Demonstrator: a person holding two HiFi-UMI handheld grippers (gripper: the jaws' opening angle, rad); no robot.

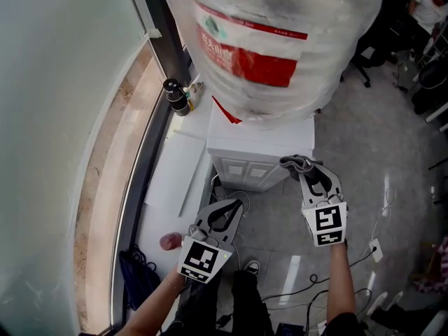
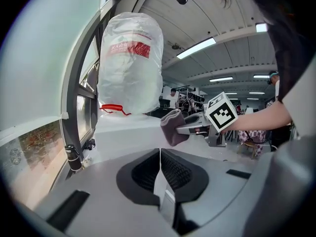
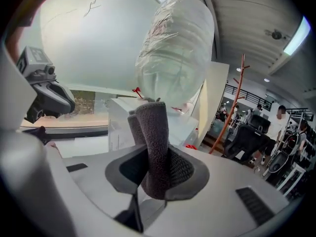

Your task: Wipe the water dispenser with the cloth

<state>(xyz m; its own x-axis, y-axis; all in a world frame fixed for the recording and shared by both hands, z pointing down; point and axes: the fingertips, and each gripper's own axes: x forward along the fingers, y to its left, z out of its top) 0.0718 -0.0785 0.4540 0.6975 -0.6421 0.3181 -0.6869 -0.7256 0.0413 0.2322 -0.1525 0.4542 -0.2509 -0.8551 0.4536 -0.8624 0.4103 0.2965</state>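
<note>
The white water dispenser (image 1: 260, 145) stands ahead of me with a large plastic-wrapped bottle (image 1: 266, 40) on top. My right gripper (image 1: 308, 166) is shut on a grey cloth (image 1: 297, 162), held just off the dispenser's front right corner. In the right gripper view the cloth (image 3: 154, 137) stands up as a folded roll between the jaws, with the bottle (image 3: 175, 53) behind it. My left gripper (image 1: 236, 204) is shut with nothing in it, low in front of the dispenser's left side. In the left gripper view its jaws (image 2: 159, 157) meet, and the cloth (image 2: 173, 127) shows beyond them.
A frosted window (image 1: 63, 117) and its stone sill run along the left. A small black bottle (image 1: 176, 96) stands beside the dispenser by the window frame. A white board (image 1: 175, 180) lies at the left. Cables (image 1: 308, 285) cross the floor. Office chairs (image 1: 420, 54) stand at the far right.
</note>
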